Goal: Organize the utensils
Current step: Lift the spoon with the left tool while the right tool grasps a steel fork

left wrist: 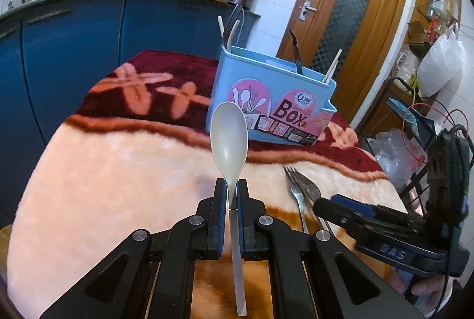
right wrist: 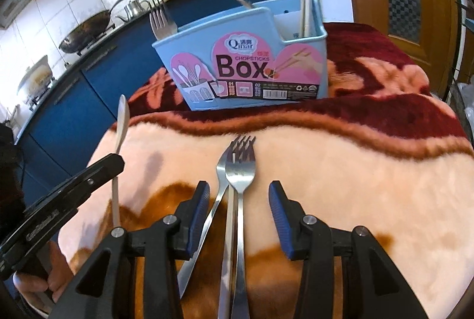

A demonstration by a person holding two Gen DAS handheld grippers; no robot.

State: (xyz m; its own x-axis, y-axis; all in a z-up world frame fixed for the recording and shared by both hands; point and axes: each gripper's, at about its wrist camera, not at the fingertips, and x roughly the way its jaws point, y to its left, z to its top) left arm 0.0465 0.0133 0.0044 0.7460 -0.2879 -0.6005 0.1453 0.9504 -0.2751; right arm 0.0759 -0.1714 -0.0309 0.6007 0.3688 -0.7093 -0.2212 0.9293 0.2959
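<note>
- White plastic spoon (left wrist: 229, 138) is clamped by its handle in the left tool (left wrist: 232, 194), bowl pointing toward the blue utensil box (left wrist: 272, 99) directly ahead.
- Right tool (right wrist: 239, 200) stands released, jaws straddling the forks (right wrist: 237, 170), which lie lengthwise on the blanket-covered desk (right wrist: 355, 185).

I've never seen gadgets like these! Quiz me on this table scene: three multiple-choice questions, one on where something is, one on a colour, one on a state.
1. Where do the loose forks lie?
A. on the blanket
B. on the stove
C. on the floor

2. What colour is the chopsticks box?
A. green
B. light blue
C. black

3. The left gripper is:
A. wide open
B. shut on the spoon
C. shut on a knife

Key: A, they rest on the pink blanket; B, its walls are pale blue; B, its jaws pinch the spoon's handle.
</note>
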